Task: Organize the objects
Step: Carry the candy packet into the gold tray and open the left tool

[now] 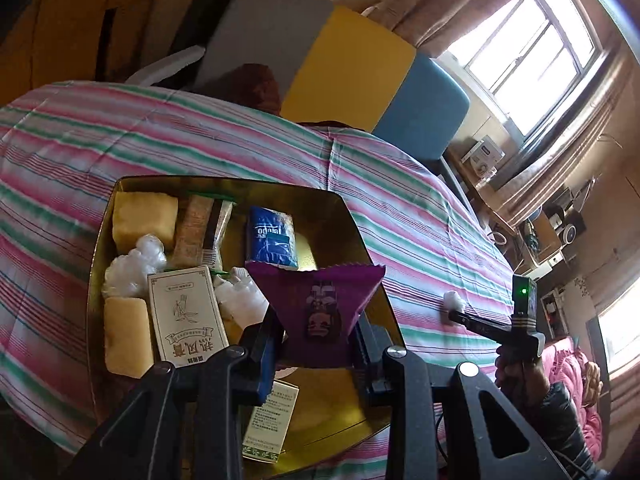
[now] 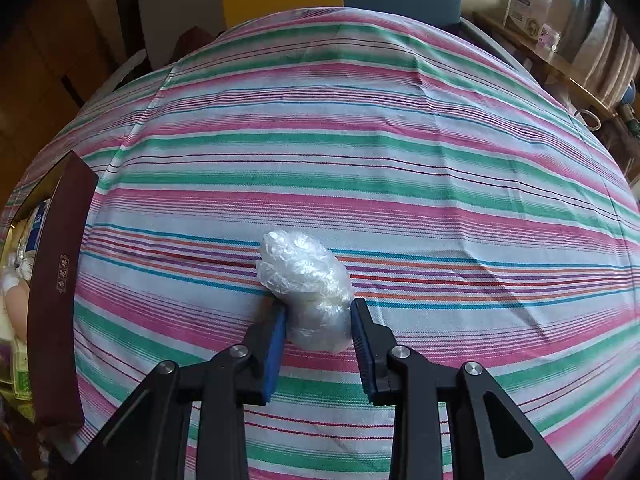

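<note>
Left wrist view looks down over a square, gold-lined tin box (image 1: 352, 216) resting on a cloth (image 1: 200, 128) striped in pink, green and white. The left gripper (image 1: 316, 344) has its blue pads pressed onto a glossy purple packet (image 1: 316, 304) with crimped, zigzag edges, held above the box. Inside the box lie two soft yellow blocks (image 1: 144, 220) that look spongy, crumpled white plastic-wrapped lumps (image 1: 132, 268), a flat cream carton (image 1: 186, 316) printed with a line drawing, a long tan snack bar (image 1: 196, 220) in clear wrap and a shiny blue sachet (image 1: 272, 236). Off to the right in this view the right gripper (image 1: 456, 314) shows from the side, in a person's hand (image 1: 516, 372), its tips at a small white bundle (image 1: 452, 300) on the cloth. Right wrist view gives what the other cannot: that bundle (image 2: 308, 284) is crinkled, translucent plastic film bunched into an oval, lying on the striped weave with the right gripper's (image 2: 318, 320) ribbed blue pads closed against its near end on both sides. It also shows the box's outer wall (image 2: 60, 280), dark maroon and smooth with a small gold emblem, at the left edge, well apart from the bundle.
</note>
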Demonstrator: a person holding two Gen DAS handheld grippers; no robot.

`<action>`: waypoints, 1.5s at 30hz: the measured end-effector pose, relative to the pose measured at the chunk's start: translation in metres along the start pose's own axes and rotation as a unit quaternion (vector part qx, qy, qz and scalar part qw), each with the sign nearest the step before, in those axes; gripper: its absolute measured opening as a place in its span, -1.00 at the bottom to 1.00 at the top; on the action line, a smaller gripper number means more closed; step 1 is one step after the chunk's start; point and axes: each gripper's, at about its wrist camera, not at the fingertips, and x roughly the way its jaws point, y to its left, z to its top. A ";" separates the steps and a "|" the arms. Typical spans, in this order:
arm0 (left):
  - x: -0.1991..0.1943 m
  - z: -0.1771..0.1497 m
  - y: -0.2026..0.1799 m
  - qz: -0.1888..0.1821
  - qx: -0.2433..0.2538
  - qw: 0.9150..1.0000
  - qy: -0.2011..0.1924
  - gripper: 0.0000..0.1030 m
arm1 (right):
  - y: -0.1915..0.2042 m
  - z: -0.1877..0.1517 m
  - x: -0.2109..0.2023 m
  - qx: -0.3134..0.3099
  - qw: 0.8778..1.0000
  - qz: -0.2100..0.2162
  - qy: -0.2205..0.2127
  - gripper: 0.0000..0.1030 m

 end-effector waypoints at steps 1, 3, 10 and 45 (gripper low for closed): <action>0.004 0.002 0.000 -0.008 -0.007 1.000 0.006 -0.40 | -0.001 0.000 0.000 0.000 1.000 0.000 0.000 -0.38; 0.018 0.009 -0.006 -0.021 -0.009 1.000 0.021 -0.40 | -0.001 0.000 0.001 0.000 1.000 -0.001 0.000 -0.38; 0.086 0.023 -0.028 -0.019 -0.012 0.996 0.092 -0.40 | -0.002 0.000 0.000 0.000 1.000 -0.002 0.000 -0.38; 0.124 0.021 -0.041 0.058 0.047 0.989 0.127 -0.21 | -0.005 0.001 0.001 -0.003 1.000 -0.012 -0.003 -0.38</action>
